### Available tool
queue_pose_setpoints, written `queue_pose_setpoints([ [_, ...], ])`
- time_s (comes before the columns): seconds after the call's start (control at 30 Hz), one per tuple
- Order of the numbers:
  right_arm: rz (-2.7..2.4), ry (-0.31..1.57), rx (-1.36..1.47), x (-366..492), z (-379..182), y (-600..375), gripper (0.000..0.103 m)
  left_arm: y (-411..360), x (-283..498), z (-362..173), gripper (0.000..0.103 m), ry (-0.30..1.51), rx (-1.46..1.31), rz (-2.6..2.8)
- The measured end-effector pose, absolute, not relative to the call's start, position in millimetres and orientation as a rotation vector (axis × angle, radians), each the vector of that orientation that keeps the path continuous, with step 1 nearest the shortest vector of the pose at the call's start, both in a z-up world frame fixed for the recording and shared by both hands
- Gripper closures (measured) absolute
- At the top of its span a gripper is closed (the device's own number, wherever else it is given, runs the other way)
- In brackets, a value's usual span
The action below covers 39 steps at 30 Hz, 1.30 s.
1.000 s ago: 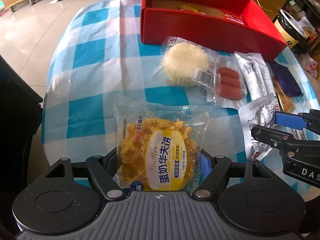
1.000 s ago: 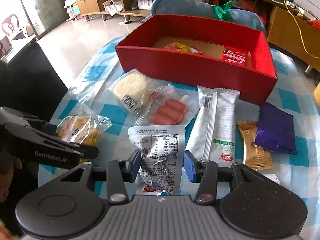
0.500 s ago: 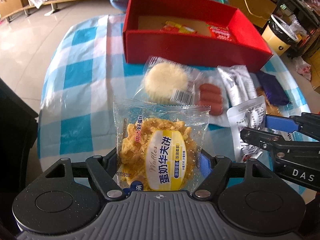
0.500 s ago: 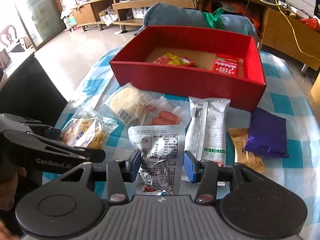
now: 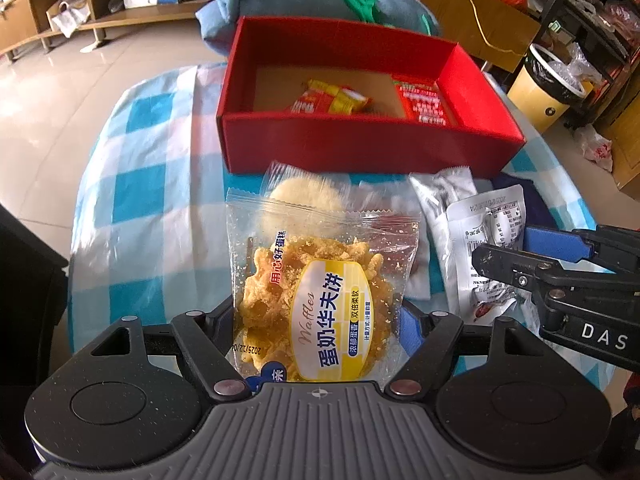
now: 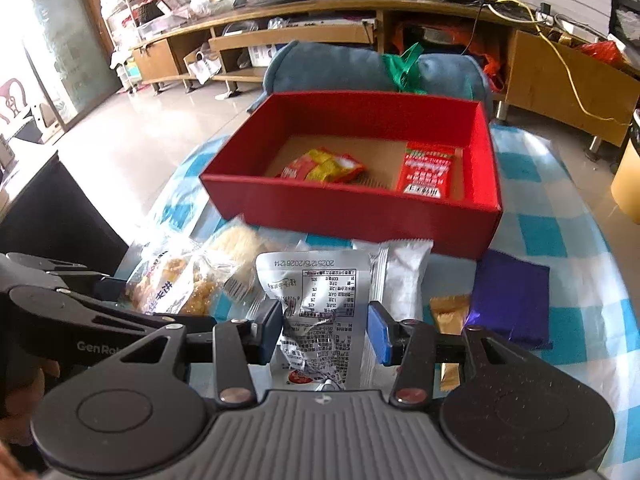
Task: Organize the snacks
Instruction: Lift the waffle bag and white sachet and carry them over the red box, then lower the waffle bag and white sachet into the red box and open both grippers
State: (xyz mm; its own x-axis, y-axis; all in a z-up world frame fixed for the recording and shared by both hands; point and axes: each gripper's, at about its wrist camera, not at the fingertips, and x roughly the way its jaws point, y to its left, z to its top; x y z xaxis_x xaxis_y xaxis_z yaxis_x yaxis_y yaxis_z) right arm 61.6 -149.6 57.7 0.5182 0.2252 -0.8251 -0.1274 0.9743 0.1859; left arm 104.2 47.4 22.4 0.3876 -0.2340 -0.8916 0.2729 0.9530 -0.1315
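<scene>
My left gripper (image 5: 318, 316) is shut on a clear waffle packet (image 5: 320, 280) with a yellow label, held upright above the table. My right gripper (image 6: 326, 332) is shut on a crumpled silver packet (image 6: 316, 280) with its printed back facing me, also lifted. The two grippers sit side by side, the silver packet (image 5: 488, 232) showing at the right of the left wrist view. Beyond both stands an open red box (image 6: 344, 208) holding a yellow-red packet (image 6: 324, 166) and a flat red packet (image 6: 428, 170).
On the blue-checked tablecloth (image 5: 140, 184) before the box lie a round pale cake packet (image 5: 304, 196), a long white packet (image 6: 404, 276), a gold packet (image 6: 448, 312) and a purple packet (image 6: 512, 300). A blue cushion (image 6: 360, 68) lies behind the box. A black chair (image 6: 52, 208) stands left.
Both grippers have risen with their packets and tipped up toward the red box, so more of the box's inside shows. Neither grip has changed.
</scene>
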Motion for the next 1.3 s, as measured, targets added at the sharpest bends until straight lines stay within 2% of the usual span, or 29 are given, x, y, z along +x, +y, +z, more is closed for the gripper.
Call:
queue_pose_setpoints([
  [0.8,0.142,0.93,0.14,126,76,-185,0.061,10,170,58,0.022,1.011,0.052,-0.302],
  [1.3,0.103,0.921,0.148,182,68,-202,0.061,-11,220,54,0.023,1.001,0.054,-0.258],
])
